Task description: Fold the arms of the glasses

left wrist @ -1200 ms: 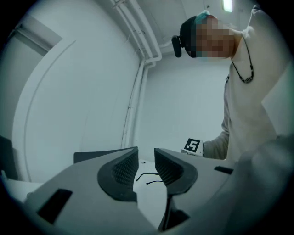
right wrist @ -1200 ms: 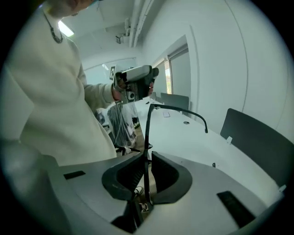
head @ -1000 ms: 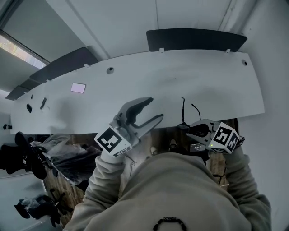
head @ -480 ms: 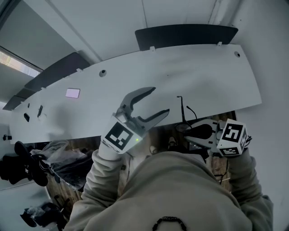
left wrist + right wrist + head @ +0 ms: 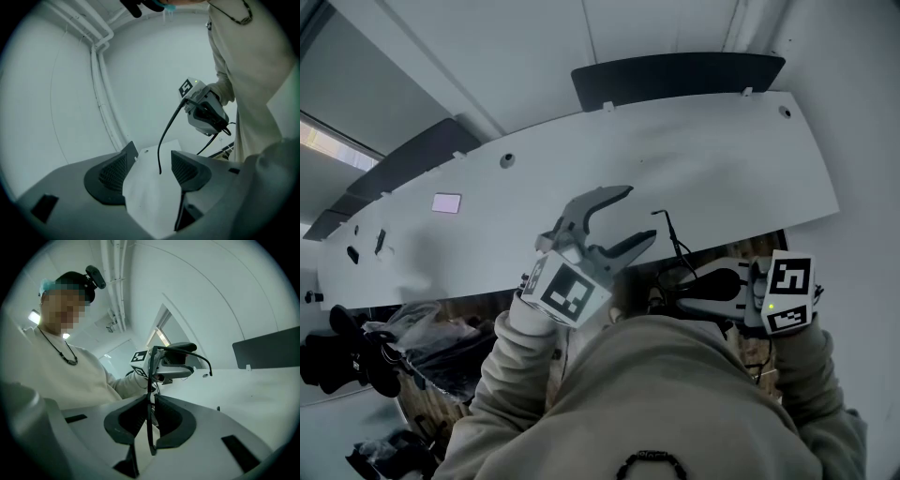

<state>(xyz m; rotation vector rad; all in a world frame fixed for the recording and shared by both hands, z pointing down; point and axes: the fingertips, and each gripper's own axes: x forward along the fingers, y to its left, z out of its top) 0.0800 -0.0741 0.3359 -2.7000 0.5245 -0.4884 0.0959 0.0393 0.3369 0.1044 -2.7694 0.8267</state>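
The right gripper (image 5: 692, 291) has its jaws narrowed onto the glasses (image 5: 673, 239), held above the tabletop's (image 5: 722, 150) near edge. The left gripper's (image 5: 639, 216) jaws have just been opening and stand wide. One arm (image 5: 165, 133) hangs between them, untouched.

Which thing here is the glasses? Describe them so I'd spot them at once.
Start at the long white table and come to its near edge, on the right. There the right tongs pinch the glasses: a thin black wire frame with one arm poking out, far slimmer than the chunky grey tool that holds it.
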